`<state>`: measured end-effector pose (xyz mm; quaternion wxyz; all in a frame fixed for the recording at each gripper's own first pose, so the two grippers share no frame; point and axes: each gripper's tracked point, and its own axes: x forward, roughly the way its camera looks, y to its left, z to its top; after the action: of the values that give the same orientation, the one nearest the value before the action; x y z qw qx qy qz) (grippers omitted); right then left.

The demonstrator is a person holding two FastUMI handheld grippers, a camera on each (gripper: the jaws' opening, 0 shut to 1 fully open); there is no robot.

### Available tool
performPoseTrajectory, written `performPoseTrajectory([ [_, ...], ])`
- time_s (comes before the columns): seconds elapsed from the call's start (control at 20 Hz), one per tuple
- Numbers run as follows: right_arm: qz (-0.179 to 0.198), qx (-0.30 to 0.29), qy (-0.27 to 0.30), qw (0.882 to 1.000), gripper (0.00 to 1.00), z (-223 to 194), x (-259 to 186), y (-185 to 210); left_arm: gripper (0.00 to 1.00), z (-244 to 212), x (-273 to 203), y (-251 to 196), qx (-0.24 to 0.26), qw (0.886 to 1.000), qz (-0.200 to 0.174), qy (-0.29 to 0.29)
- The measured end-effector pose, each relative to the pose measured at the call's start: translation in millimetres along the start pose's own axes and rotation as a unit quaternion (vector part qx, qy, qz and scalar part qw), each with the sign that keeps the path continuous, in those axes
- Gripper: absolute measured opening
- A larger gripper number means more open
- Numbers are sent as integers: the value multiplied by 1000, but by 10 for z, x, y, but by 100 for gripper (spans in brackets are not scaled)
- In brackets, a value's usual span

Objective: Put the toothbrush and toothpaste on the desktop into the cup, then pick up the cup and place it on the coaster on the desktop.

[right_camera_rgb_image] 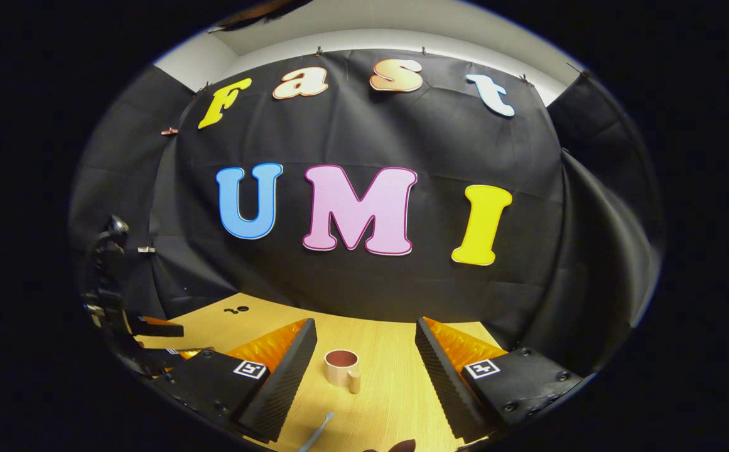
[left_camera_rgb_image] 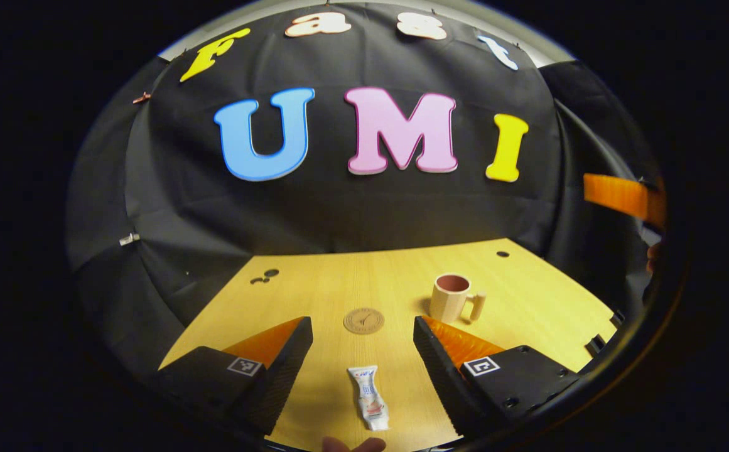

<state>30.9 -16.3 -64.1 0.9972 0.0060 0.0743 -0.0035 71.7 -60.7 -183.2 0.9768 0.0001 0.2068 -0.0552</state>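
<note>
A white toothpaste tube (left_camera_rgb_image: pixel 368 397) lies flat on the wooden desktop (left_camera_rgb_image: pixel 339 295), between and just below the fingers of my open left gripper (left_camera_rgb_image: pixel 362 329). Beyond it sits a round brown coaster (left_camera_rgb_image: pixel 363 320). A beige cup (left_camera_rgb_image: pixel 451 297) with a handle stands upright to the right of the coaster. In the right gripper view the same cup (right_camera_rgb_image: pixel 342 368) stands ahead of my open right gripper (right_camera_rgb_image: pixel 365 351), and the thin toothbrush (right_camera_rgb_image: pixel 318 432) lies near the bottom edge. Both grippers hold nothing.
Black cloth walls close the desk at the back and sides. Small dark holes (left_camera_rgb_image: pixel 265 276) mark the desktop at far left. In the right gripper view the left gripper (right_camera_rgb_image: pixel 144 342) hovers at the left. A fingertip (left_camera_rgb_image: pixel 351 444) shows at the bottom edge.
</note>
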Motion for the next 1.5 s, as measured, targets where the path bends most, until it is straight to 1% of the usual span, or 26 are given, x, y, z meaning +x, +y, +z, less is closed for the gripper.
performPoseTrajectory([
  [0.15, 4, 0, 20, 1000, 97, -149, 23, -18, 99, -443, 299, -27, 2, 998, 2, 57],
  [0.3, 3, 4, 35, 999, 97, -272, 15, -49, 100, -879, 500, -36, -5, 994, 4, 112],
  [0.4, -1, 1, 41, 999, 97, -334, 13, -89, 100, -1150, 573, -42, -16, 989, 8, 145],
  [0.6, -7, 2, 65, 998, 97, -540, -17, -169, 100, -1527, 670, -66, -16, 981, 11, 191],
  [0.7, -9, 6, 83, 996, 97, -659, -9, -176, 98, -1664, 727, -95, -18, 978, 8, 210],
  [0.85, -2, 16, 131, 991, 98, -931, 11, -103, 94, -1759, 767, -143, -29, 972, 0, 231],
  [0.95, 7, 33, 158, 987, 97, -1054, 23, -12, 92, -1753, 803, -145, -34, 973, 0, 229],
  [1.05, 14, 43, 190, 981, 98, -1226, 62, 95, 92, -1733, 807, -168, -27, 974, -5, 223],
  [1.1, 17, 45, 205, 978, 97, -1318, 75, 150, 89, -1745, 806, -182, -24, 975, -7, 221],
  [1.15, 22, 48, 221, 974, 97, -1420, 95, 197, 78, -1750, 819, -195, -22, 975, -9, 221],
  [1.2, 23, 48, 238, 970, 97, -1522, 100, 252, 76, -1748, 820, -178, -24, 975, -6, 221],
  [1.3, 28, 53, 278, 959, 98, -1765, 84, 351, 51, -1743, 804, -118, -34, 974, 1, 225],
  [1.35, 30, 59, 297, 952, 98, -1876, 54, 397, 42, -1749, 833, -117, -42, 972, 3, 231],
  [1.4, 33, 65, 312, 947, 98, -1980, 37, 451, 41, -1742, 818, -148, -44, 971, 2, 233],
  [1.5, 37, 67, 337, 938, 98, -2202, 11, 535, 34, -1731, 828, -133, -43, 970, -2, 238],
])
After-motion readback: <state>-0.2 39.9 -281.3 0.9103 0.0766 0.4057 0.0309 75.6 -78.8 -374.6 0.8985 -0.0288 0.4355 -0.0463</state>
